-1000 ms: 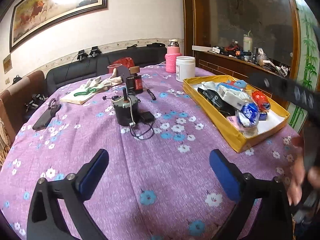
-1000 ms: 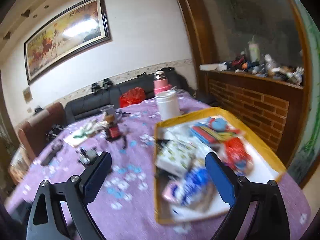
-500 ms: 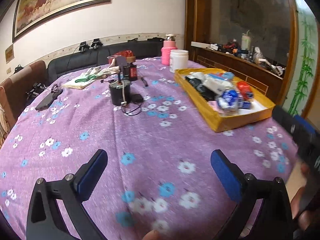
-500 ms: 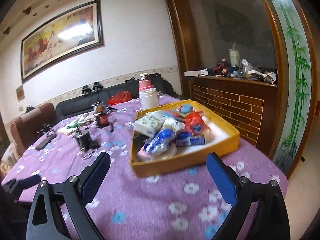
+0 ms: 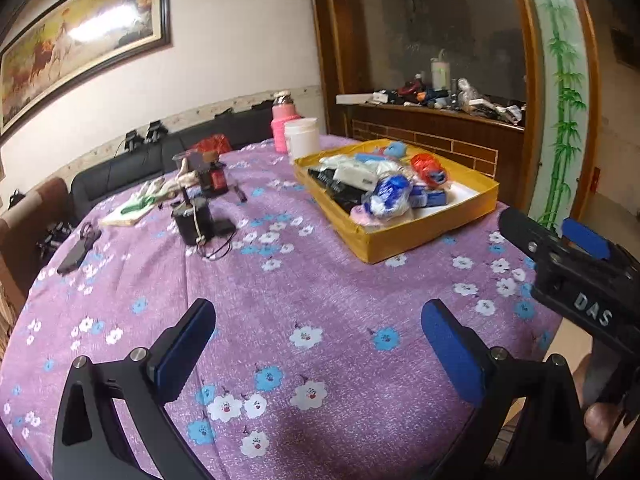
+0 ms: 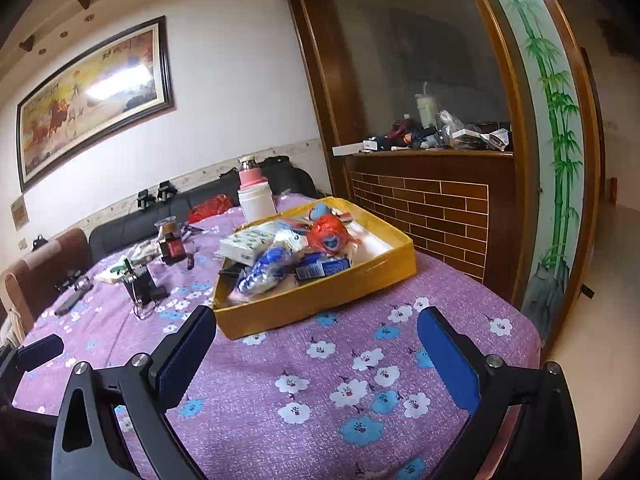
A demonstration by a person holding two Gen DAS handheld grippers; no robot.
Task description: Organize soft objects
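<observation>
Both tools hang back over the near tabletop (image 6: 320, 380), nothing picked yet; looks like the approach step. Left tool (image 5: 318, 340) gapes wide, empty, touching nothing. At one o'clock sits the yellow tray (image 5: 420, 236) heaped with soft packets (image 6: 264, 268). Right tool (image 6: 316, 344) also wide, empty; next it must reach to twelve o'clock.
</observation>
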